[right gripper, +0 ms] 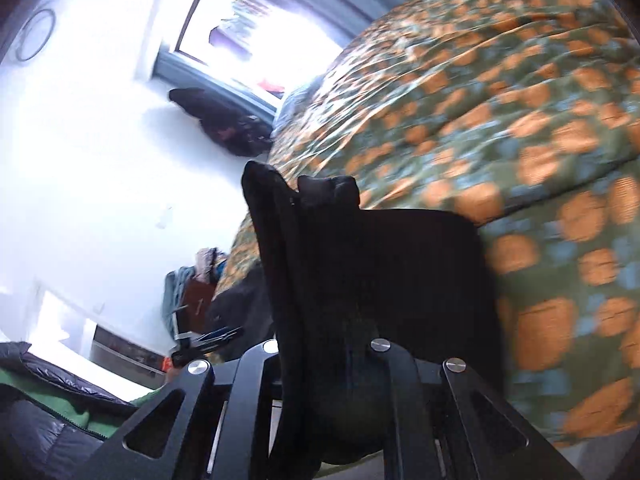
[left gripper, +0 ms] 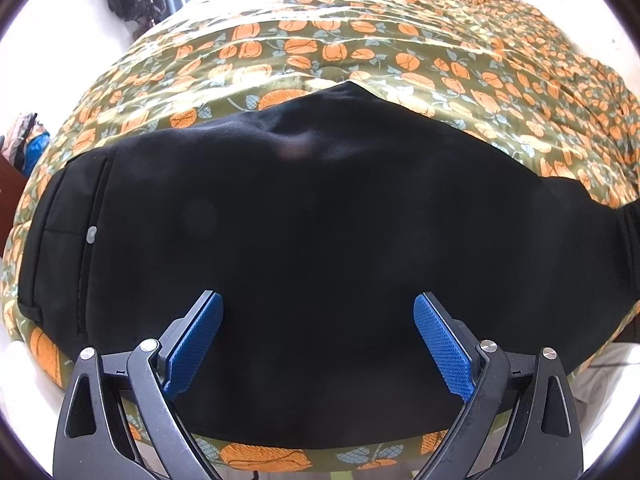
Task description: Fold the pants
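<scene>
Bedspread (left gripper: 360,52) — pumpkin-patterned, under black pants (left gripper: 300,240) — bright window (right gripper: 256,20) beyond.

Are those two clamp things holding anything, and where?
The right gripper pinches a bunched end of the black fabric pants. The left gripper is open above them, holding nothing.

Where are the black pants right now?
The black pants lie spread across the pumpkin-print bedspread, filling the left wrist view under the open left gripper. One bunched end is pinched up in the right gripper.
</scene>
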